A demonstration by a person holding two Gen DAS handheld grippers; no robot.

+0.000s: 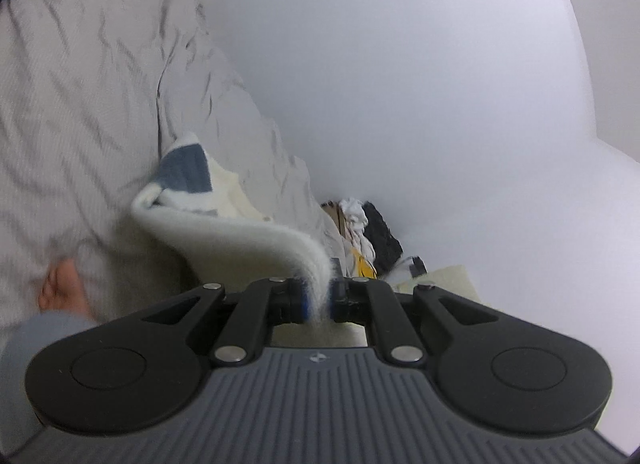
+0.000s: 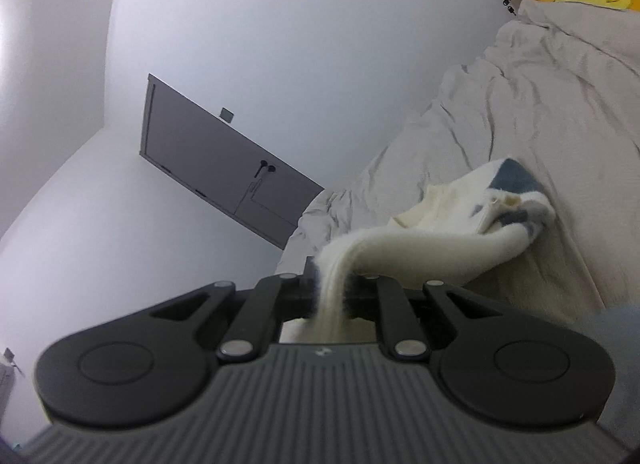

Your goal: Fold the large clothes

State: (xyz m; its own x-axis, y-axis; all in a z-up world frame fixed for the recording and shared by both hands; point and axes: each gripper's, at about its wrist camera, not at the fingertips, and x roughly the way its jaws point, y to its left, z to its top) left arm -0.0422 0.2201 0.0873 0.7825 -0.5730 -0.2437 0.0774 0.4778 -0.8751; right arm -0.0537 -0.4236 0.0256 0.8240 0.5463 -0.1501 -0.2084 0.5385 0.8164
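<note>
Cream fleece garment (image 1: pixel 240 232) with grey-blue patches hung in a sagging span above the bed, one edge pinched in each tool. Left gripper (image 1: pixel 318 296) was clamped tight on a thin gather of pile; right gripper (image 2: pixel 334 296) likewise closed on a bunched strip. The garment's far fold drooped onto the wrinkled pale bedcover (image 1: pixel 80 104). A bare foot (image 1: pixel 64 288) showed beside it. Risk, by my reading: both bites looked shallow, near the very edge, so fluffy fabric could slip free under its own weight, or the drooping middle could drag and crease unevenly.
</note>
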